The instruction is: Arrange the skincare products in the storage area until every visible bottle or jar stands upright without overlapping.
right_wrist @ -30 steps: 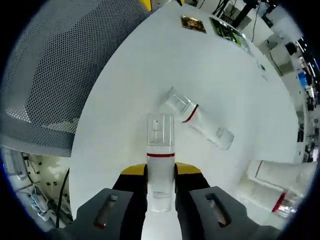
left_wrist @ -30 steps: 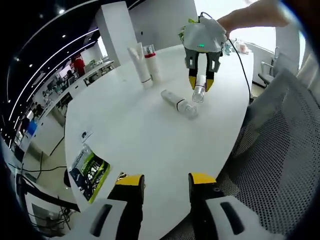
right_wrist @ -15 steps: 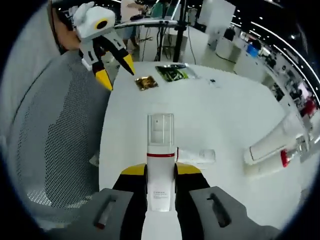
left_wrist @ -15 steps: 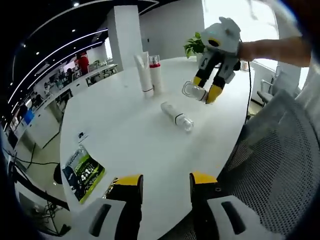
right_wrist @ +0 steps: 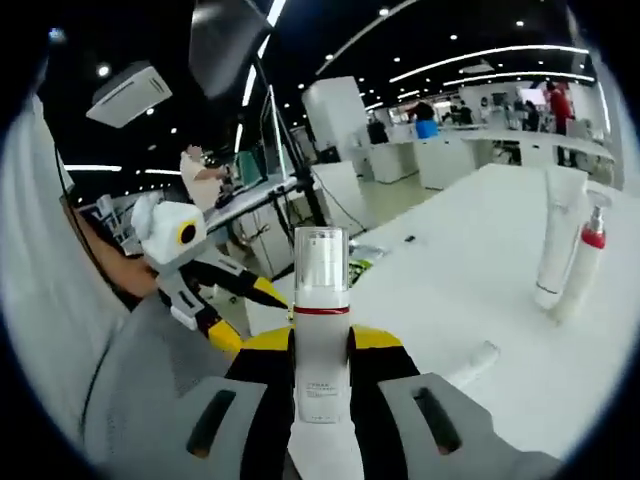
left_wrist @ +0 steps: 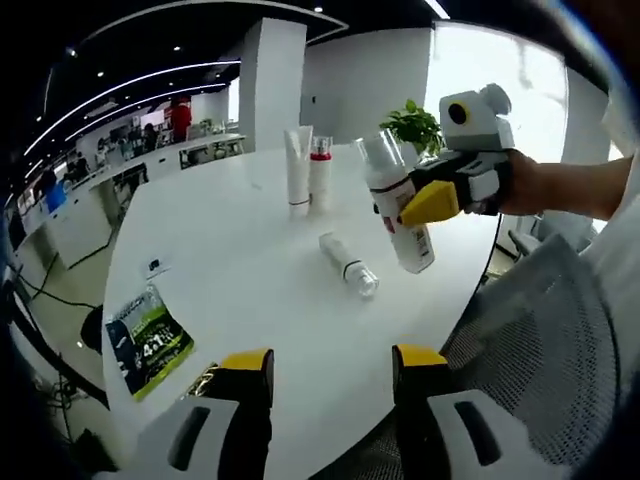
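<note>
Right gripper (right_wrist: 321, 350) is clamped on a white bottle (right_wrist: 320, 330) with a red band and clear cap, at lower centre of the right gripper view, lifted above the table (left_wrist: 240, 270). Left gripper (left_wrist: 330, 370) stands with jaws apart, holding nothing. A second bottle (left_wrist: 348, 265) lies on its side at frame centre. A tube (left_wrist: 297, 170) and a pump bottle (left_wrist: 320, 172) stand upright, side by side, at upper centre.

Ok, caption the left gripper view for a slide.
Right tool holds a bottle above the table; another bottle lies flat, a tube and pump bottle stand behind.
</note>
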`<state>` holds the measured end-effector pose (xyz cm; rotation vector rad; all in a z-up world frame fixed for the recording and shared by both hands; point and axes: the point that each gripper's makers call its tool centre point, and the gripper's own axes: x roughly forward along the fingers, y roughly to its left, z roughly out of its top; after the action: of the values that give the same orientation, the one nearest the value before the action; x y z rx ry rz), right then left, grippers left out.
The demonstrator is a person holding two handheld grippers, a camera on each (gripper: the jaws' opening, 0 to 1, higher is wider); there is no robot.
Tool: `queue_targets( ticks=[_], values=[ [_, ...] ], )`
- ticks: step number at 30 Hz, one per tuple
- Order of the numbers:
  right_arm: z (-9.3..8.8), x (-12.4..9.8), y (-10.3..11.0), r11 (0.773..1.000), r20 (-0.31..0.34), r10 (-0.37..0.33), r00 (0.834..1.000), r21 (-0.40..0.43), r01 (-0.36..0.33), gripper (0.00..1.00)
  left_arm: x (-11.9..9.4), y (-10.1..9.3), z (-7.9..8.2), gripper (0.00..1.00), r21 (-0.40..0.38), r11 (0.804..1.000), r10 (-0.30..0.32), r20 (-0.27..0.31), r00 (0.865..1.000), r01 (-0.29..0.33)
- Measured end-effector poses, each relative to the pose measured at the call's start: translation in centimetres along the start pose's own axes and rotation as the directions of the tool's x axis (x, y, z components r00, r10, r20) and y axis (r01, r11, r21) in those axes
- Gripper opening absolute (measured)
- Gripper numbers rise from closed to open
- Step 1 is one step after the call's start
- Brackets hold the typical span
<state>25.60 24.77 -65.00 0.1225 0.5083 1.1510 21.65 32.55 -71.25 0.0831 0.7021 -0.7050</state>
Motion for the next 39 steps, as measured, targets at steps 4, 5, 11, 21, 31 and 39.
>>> queue_targets(
  ticks=[4,5,11,21,31,39],
  values=[
    [0.4,0.2,1.4,0.998,0.053,0.023,0.998,0.059,-0.026,0.18,0.0,-1.6,1.2,0.59,-0.083,0.993,-0.084,0.073,0.994,0.090],
    [0.6,0.2,1.7,0.997,0.071,0.025,0.997,0.078,-0.031,0.18,-0.1,-1.9,1.3,0.62,-0.102,0.989,-0.098,0.079,0.992,0.106],
    [1.9,0.2,3.0,0.945,0.218,0.061,0.974,0.302,-0.126,0.18,-0.3,-3.8,1.1,0.67,-0.125,0.972,-0.192,0.066,0.979,0.199],
    [2.6,-0.2,5.0,0.876,0.338,0.135,0.932,0.398,-0.271,0.18,-2.3,-6.9,5.2,0.66,-0.354,0.796,-0.420,0.262,0.869,0.491],
    [3.3,-1.5,6.3,0.793,0.420,0.211,0.882,0.454,-0.406,0.18,-3.6,-8.9,6.3,0.47,-0.407,0.624,-0.563,0.357,0.745,0.667],
    [2.4,-0.7,8.0,0.773,0.393,0.275,0.878,0.452,-0.444,0.18,-4.5,-10.2,6.3,0.22,-0.397,0.539,-0.653,0.360,0.666,0.743]
  ],
)
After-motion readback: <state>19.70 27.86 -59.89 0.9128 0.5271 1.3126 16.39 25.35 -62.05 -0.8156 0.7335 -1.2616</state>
